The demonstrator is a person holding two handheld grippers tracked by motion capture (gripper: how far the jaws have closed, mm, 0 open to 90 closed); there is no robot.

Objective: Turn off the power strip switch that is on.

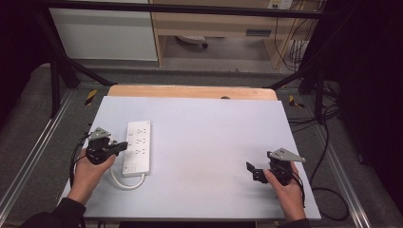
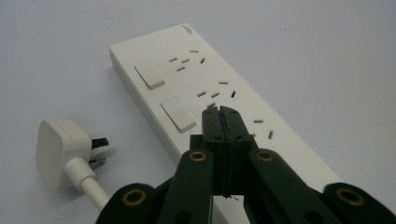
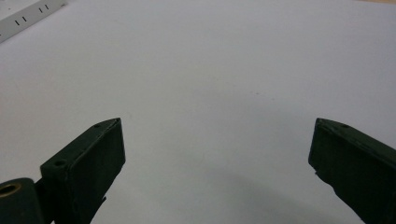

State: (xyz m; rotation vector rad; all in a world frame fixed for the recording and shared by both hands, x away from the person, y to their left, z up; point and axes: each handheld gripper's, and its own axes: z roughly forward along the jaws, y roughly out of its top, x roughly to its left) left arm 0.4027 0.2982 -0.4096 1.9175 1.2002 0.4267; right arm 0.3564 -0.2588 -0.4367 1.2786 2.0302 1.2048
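On the left half of the pale grey tabletop [image 1: 204,142], a long white plastic power strip [image 1: 137,147] with three sockets and rocker switches, lying flat and lengthwise away from the person. Just beside its near-left corner, a white moulded plug [image 2: 60,149] on a thick white cord [image 1: 124,183], resting on its side, pins out, unplugged and apart from the strip.

Left tool [image 2: 223,114]: jaws pressed together, clamped on nothing, tips poised over the strip between the second rocker switch [image 2: 178,114] and the socket slots next to it. Contact with the strip's face hard to judge from the left gripper view; probably just above or barely touching. Held in the left hand [image 1: 88,171] at the strip's left edge.

Right tool [image 3: 217,154]: jaws spread wide, nothing between them, over bare tabletop well apart from the strip. In the high view, right tool [image 1: 254,172] near the right front corner, in the right hand [image 1: 285,187].

Step in hand, by judgement: closed tips used as a pointer to press a switch on the strip, most likely the middle one. Next move: a slight shift toward the switch's raised end, then a short firm push straight down, kept off the socket slots; possibly steadying of the strip by the idle right tool against sliding.
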